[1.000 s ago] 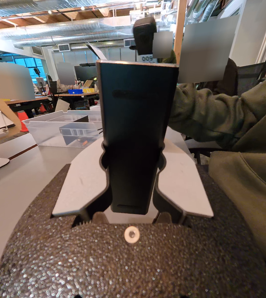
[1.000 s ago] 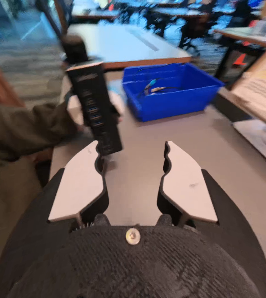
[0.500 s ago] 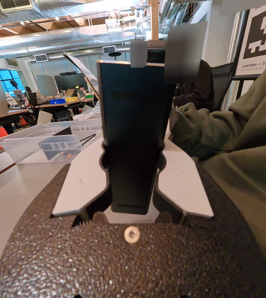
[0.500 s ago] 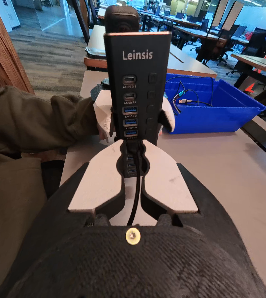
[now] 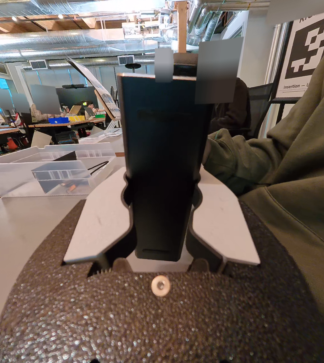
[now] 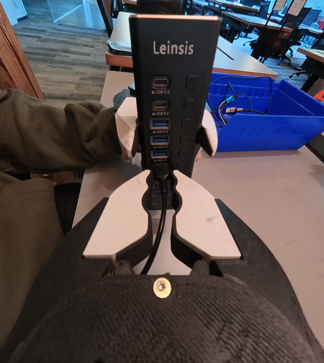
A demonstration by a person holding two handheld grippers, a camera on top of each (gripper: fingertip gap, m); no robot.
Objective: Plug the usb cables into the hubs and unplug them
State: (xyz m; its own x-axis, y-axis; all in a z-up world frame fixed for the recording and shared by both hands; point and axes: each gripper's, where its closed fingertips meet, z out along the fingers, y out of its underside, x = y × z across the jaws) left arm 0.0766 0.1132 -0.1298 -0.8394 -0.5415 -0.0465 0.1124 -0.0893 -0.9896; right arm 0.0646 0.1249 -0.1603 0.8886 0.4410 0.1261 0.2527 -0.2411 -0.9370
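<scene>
Between the two white fingers of the left gripper (image 5: 162, 188) stands a tall black hub (image 5: 163, 141), upright, its plain back toward the camera; the fingers press against both of its long sides and hold it. Left of it on the grey table (image 5: 19, 231) sits a clear plastic tray (image 5: 45, 169) with a dark box and a black cable inside. On the right is a person's olive green sleeve (image 5: 265, 163).

In the right wrist view the same hub (image 6: 174, 64) shows its front, a column of ports with small buttons beside them. The left gripper (image 6: 172, 137) clamps it at mid height from behind. The right gripper (image 6: 161, 176) has its fingers drawn in narrow around the black plug (image 6: 160, 170) of a cable (image 6: 157, 231), which sits at a port just below the three blue ones; whether the plug is fully seated cannot be told. The cable runs back between the fingers toward the camera. Behind the hub, to the right, a blue bin (image 6: 287, 127) on the table (image 6: 265, 196) holds more loose cables.
</scene>
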